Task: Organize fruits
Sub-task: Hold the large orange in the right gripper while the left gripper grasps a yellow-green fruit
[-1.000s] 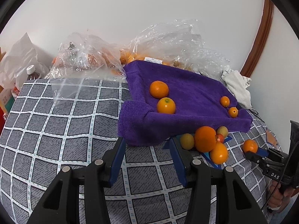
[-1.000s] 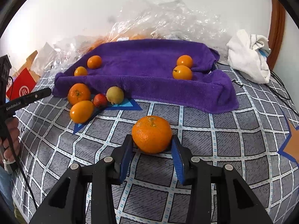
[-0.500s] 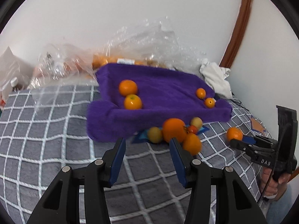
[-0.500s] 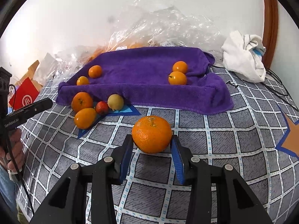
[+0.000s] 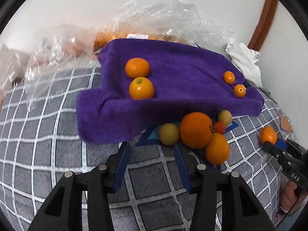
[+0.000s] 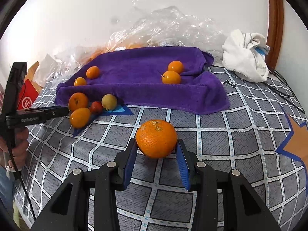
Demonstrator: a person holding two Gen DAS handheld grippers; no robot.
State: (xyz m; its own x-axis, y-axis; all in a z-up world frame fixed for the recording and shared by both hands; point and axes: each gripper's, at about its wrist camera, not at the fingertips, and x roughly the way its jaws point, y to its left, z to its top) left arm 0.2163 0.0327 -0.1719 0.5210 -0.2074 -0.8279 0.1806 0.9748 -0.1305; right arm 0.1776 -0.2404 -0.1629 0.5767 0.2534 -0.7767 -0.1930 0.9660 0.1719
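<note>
My right gripper is shut on a large orange and holds it over the checked cloth, in front of the purple towel. That orange also shows in the left wrist view. My left gripper is open and empty, just short of a pile of fruit at the towel's front edge: a big orange, a smaller orange, a yellow-green fruit, a second one and a small red fruit. Several small oranges lie on the towel, two on the left and two on the right.
Crumpled clear plastic bags with more oranges lie behind the towel against the wall. A white cloth sits at the back right with cables beside it. A red box stands at the far left of the checked bedspread.
My left gripper has moved forward and right, closer to the fruit pile. The right gripper has kept its hold on the orange, moving a little.
</note>
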